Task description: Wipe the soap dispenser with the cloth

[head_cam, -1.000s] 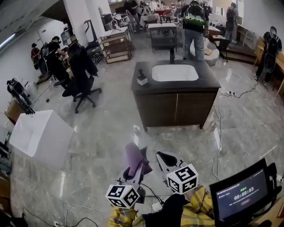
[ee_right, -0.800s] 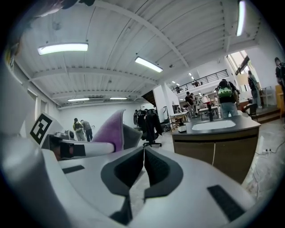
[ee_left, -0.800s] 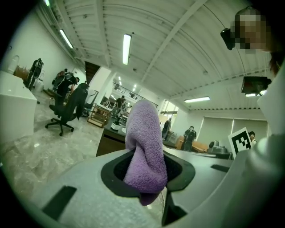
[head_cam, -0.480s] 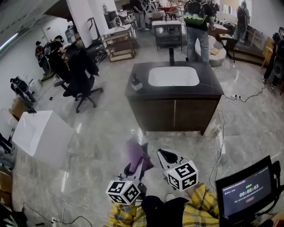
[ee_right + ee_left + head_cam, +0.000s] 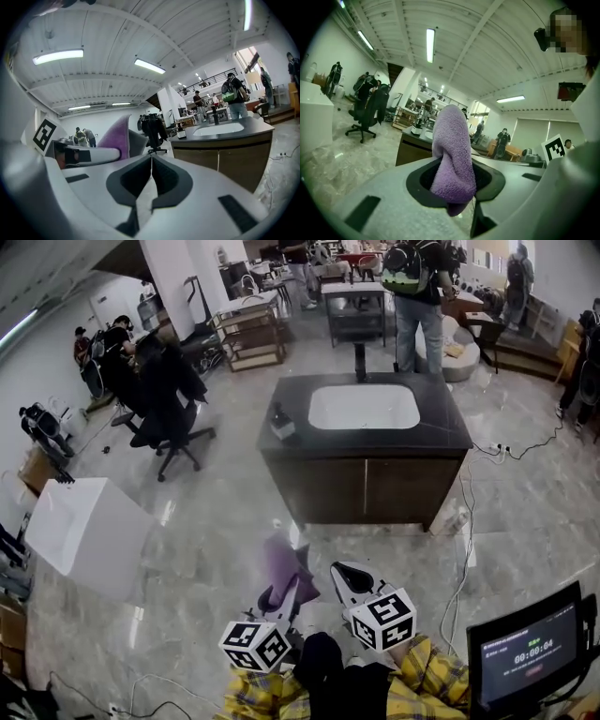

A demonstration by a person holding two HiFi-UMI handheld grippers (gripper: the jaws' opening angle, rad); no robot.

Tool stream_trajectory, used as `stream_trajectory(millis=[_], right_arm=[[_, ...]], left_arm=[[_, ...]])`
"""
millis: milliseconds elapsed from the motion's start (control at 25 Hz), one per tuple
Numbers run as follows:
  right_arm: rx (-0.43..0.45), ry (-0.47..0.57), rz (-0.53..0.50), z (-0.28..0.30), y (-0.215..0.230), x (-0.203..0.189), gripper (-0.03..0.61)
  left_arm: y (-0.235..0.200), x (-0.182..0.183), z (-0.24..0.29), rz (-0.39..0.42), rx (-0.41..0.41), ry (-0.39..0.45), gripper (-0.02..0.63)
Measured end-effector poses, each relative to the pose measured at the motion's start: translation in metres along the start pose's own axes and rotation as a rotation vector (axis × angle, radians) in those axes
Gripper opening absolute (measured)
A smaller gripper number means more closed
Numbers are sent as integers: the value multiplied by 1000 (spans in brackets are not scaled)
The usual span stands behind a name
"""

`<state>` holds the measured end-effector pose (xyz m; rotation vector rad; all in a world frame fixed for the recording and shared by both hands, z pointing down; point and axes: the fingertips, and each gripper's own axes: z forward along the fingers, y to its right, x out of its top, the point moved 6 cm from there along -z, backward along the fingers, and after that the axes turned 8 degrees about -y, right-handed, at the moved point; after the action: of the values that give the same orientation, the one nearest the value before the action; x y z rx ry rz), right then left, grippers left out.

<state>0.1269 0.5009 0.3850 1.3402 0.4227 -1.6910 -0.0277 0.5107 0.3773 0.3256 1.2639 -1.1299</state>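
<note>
Purple cloth [image 5: 452,154] is clamped between the jaws of the left hand-held gripper [image 5: 283,594], with its free end sticking up past the tips. The right hand-held gripper [image 5: 350,575] is fully closed on nothing, its jaws meeting in a thin line. Both sit side by side above the marble floor [image 5: 206,549], pointing toward a dark desk [image 5: 441,427] with a white sink [image 5: 364,407]. The soap dispenser [image 5: 280,422] stands near the desk's left edge, beside the sink and well apart from the cloth.
</note>
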Motion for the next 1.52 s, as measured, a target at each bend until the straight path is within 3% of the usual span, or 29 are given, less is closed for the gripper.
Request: stream_trajectory(millis=[280,880,1520], right_arm=[[-46,-11,-3,37,24,16,6],[-125,-17,10,162,41,67,6],[-181,0,21,245,52,96,6]], left_arm=[[-24,24,48,7,-55,-2,87],[-137,89,112,4,-127,-28,87],[-220,114,148,11,-170,-70,87]])
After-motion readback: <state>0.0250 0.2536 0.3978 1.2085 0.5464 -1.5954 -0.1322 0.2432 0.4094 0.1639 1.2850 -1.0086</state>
